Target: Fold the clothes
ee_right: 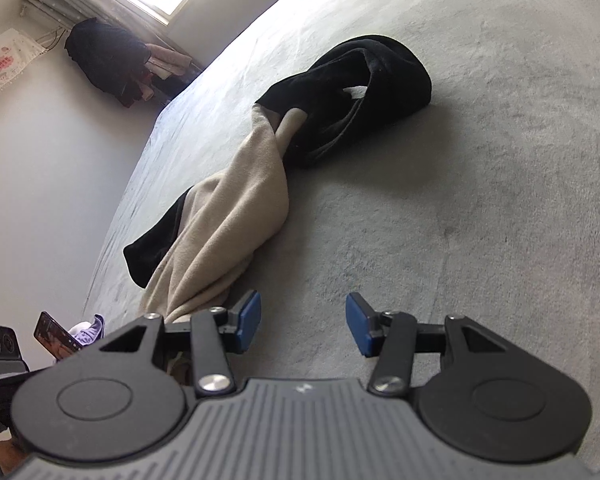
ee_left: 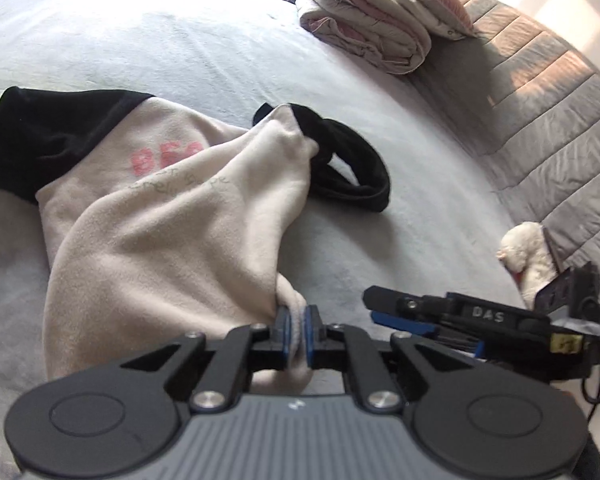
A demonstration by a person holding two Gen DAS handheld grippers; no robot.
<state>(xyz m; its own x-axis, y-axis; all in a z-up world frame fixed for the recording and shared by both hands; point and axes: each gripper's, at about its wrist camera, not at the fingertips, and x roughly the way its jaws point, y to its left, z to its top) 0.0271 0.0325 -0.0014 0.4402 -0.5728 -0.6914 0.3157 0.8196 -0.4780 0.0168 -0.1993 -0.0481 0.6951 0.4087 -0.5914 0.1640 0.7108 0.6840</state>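
Sweatshirt hem pinched in left gripper jaws, right gripper jaws half-open, empty, just beside it

You see a cream top with black sleeves and pink letters, on a grey bed cover, and blue pads

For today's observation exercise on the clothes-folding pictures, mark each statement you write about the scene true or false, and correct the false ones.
1. The left hand-held gripper is shut on the cream and black top. True.
2. The right hand-held gripper grips a black sleeve. False: its jaws stand open over the bare bed.
3. The top is folded flat. False: it lies crumpled and twisted.
4. A folded quilt lies at the far side of the bed. True.
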